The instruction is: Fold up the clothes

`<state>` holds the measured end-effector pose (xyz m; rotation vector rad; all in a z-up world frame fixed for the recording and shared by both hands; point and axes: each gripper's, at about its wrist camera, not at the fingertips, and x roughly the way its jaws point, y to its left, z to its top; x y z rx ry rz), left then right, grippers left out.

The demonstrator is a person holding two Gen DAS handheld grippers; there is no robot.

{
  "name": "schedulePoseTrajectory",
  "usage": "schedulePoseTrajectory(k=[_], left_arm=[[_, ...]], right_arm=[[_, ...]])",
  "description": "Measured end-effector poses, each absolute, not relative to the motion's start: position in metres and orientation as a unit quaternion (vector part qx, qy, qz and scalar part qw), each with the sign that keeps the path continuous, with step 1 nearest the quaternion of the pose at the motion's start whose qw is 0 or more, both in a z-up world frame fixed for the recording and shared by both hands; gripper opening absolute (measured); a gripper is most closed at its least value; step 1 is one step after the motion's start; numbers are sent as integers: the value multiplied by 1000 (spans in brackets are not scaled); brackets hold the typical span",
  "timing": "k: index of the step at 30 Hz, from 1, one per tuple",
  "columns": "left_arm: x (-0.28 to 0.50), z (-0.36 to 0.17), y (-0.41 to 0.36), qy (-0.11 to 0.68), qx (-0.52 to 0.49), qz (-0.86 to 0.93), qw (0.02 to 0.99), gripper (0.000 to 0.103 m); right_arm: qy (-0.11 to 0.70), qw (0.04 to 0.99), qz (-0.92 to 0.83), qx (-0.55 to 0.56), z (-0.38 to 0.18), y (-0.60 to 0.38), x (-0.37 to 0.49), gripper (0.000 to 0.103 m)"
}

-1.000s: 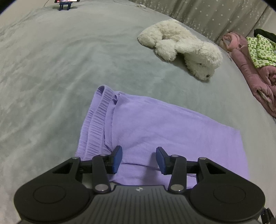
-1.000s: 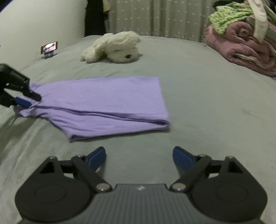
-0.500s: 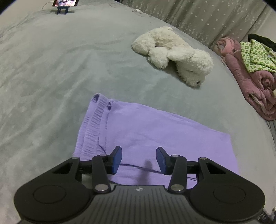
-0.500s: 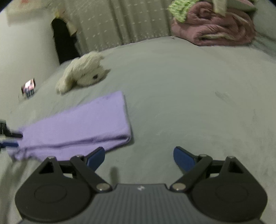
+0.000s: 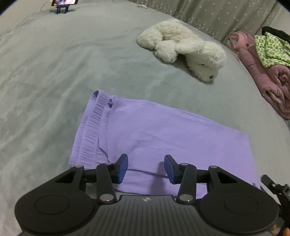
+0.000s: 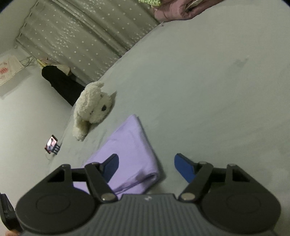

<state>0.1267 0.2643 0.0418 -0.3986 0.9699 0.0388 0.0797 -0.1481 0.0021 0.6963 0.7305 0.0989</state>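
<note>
A folded purple garment (image 5: 163, 138) lies flat on the grey bed, its ribbed waistband at the left end. My left gripper (image 5: 145, 168) is open and empty, hovering over the garment's near edge. In the right wrist view the garment (image 6: 130, 152) shows with its folded corner between the fingers. My right gripper (image 6: 146, 167) is open and empty, just over that corner, tilted. Its left finger is above the cloth and its right finger is above the bed. The right gripper's tip shows at the left wrist view's lower right edge.
A white plush dog (image 5: 183, 47) lies beyond the garment, also in the right wrist view (image 6: 92, 110). A pile of pink and green bedding (image 5: 266, 59) sits at the right. A phone on a stand (image 5: 63, 3) is at the far left. Curtains (image 6: 87, 36) hang behind.
My right gripper has swung in towards the garment's folded end and tilted. My left gripper has stayed open over the waistband end, pulling back slightly.
</note>
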Motion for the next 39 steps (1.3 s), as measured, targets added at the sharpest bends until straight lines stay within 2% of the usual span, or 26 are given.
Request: schedulePoseTrajectory(k=[3,8,9,15,21,23,26,29,39], left_arm=[[127,41,268,464,-196,19,864,44],[128,37,275,469,-210,27,857,44],[128,37,275,469,-212,28,857,44],[130,36,273,471,-208,26,857,46],[130,36,274,472,-211,26,856,46],[130,36,273,471,-207,26,857,46],[130,36,273,471,-205,26,857,47],[129,36,275,472,-210,25,856,47],[124,46,314,452,-298,21,841,48]], right_arm=[[353,878,49,318,-1,-137,86,64],[357,884,32,301,1,-134,82,41],[357,883,31,304,0,-136,82,39],[352,877,34,326,-4,-140,84,37],[348,888,45,299,-6,-129,87,37],[348,890,49,291,-6,-126,87,24],[347,885,45,306,-9,-128,86,12],[345,884,39,313,-7,-128,85,10],[301,924,28,234,33,-89,79,9]])
